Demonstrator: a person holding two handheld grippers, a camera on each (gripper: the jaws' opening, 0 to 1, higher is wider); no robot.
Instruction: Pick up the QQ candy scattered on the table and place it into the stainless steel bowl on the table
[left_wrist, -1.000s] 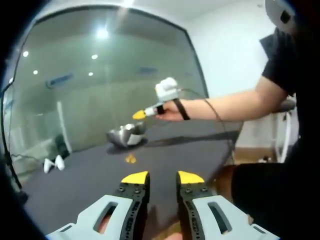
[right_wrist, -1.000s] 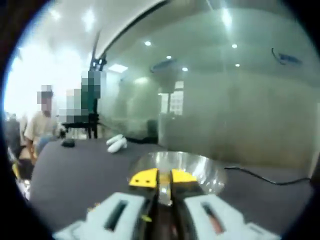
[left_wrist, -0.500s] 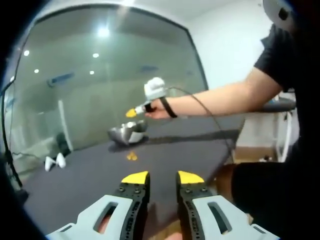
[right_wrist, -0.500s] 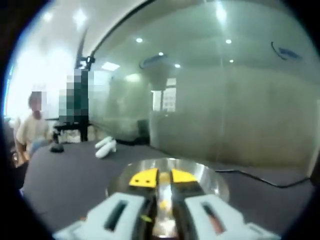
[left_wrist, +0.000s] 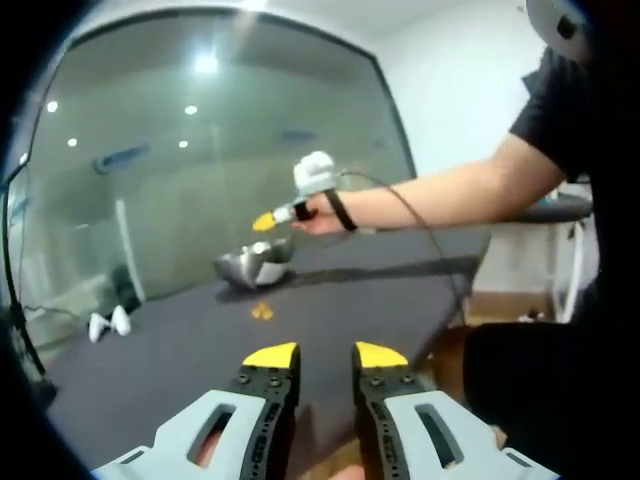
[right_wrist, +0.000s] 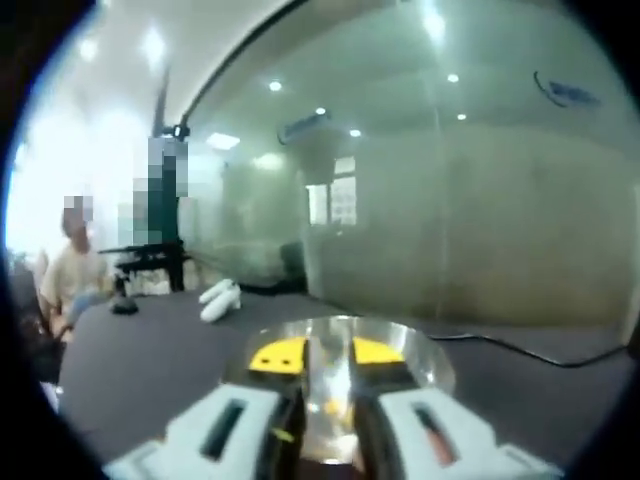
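My right gripper (right_wrist: 329, 352) hangs over the stainless steel bowl (right_wrist: 425, 358), jaws parted and empty, while my left gripper (left_wrist: 326, 354) idles spread near me, with QQ candy (left_wrist: 262, 311) left on the table (left_wrist: 180, 350) beside the bowl.

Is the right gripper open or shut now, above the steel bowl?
Open. In the right gripper view, the right gripper shows a clear gap between its yellow-tipped jaws, with the stainless steel bowl visible through it; nothing sits between them.
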